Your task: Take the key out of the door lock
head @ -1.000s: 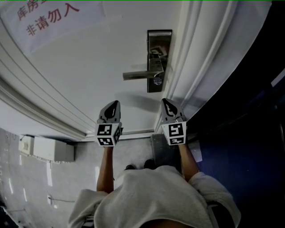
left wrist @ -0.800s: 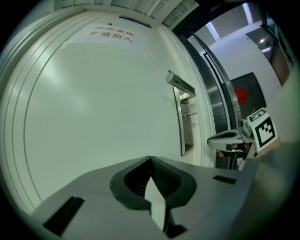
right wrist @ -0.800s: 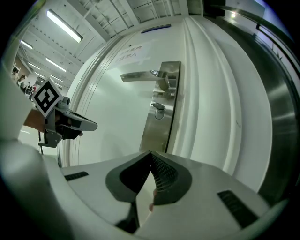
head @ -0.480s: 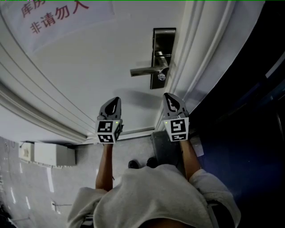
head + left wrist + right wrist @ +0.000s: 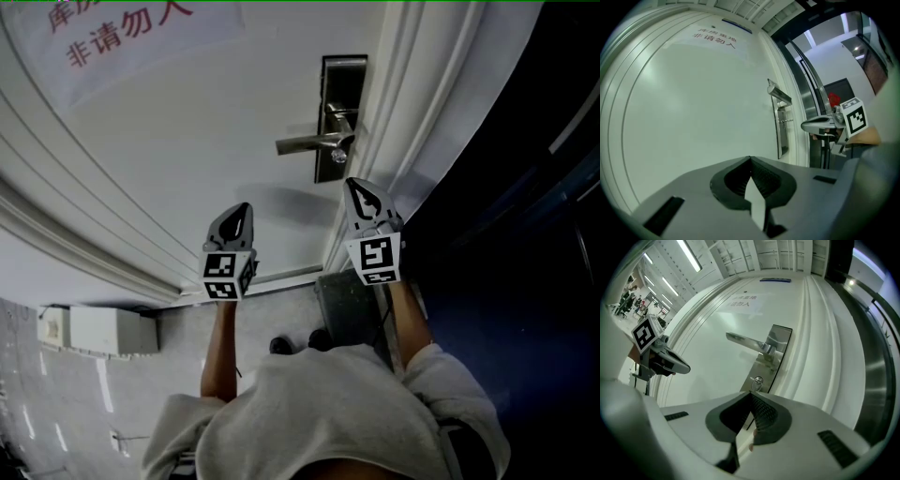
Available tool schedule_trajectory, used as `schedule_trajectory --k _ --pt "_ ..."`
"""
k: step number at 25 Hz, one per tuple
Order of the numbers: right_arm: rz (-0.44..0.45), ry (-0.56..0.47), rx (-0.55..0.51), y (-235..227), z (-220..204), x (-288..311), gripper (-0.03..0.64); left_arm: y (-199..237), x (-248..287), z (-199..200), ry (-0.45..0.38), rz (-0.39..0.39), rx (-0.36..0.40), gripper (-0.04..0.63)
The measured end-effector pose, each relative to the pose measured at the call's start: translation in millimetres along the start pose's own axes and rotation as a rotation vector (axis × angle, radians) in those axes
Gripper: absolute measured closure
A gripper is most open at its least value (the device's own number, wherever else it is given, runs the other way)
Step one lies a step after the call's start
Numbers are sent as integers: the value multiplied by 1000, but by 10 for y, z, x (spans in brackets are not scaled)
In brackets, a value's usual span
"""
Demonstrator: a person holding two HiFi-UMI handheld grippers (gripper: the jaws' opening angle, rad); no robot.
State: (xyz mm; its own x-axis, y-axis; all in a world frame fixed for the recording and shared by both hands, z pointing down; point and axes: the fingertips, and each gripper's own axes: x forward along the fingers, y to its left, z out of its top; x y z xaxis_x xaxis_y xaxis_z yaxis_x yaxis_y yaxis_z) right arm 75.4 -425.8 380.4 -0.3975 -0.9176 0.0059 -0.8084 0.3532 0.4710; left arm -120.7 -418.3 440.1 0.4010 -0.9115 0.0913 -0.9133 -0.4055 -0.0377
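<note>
A white panelled door bearing a paper notice in red characters rises from a grey tiled floor, and its moulded frame runs along the right. The key sits in the metal lock plate just below the lever handle, a little ahead of the right gripper, whose jaws are closed together and empty. The left gripper, also closed on nothing, points at bare door well to the key's left.
</note>
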Motion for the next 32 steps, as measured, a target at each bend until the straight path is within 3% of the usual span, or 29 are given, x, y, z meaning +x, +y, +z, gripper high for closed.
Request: schedule_trajectory --k 5,12,16,19,24,28,32 --pt "-9 5 -186 -17 108 10 593 30 -31 2 -5 0 1 578" --pt "-39 115 -770 31 113 117 592 29 -34 -19 -2 -6 -7 580" --pt "-51 152 -959 41 59 161 592 39 -30 -45 0 -7 -11 578" --pt "-52 150 -1008 64 55 172 592 38 -24 -53 2 -9 -14 578" --pt "-26 127 -975 106 102 177 580 29 2 -65 4 -18 -13 578" --pt "-12 149 -981 88 94 239 500 19 21 -86 10 -28 -16 578" --pt "-18 166 -997 50 67 314 489 21 28 -82 9 -29 -17 578"
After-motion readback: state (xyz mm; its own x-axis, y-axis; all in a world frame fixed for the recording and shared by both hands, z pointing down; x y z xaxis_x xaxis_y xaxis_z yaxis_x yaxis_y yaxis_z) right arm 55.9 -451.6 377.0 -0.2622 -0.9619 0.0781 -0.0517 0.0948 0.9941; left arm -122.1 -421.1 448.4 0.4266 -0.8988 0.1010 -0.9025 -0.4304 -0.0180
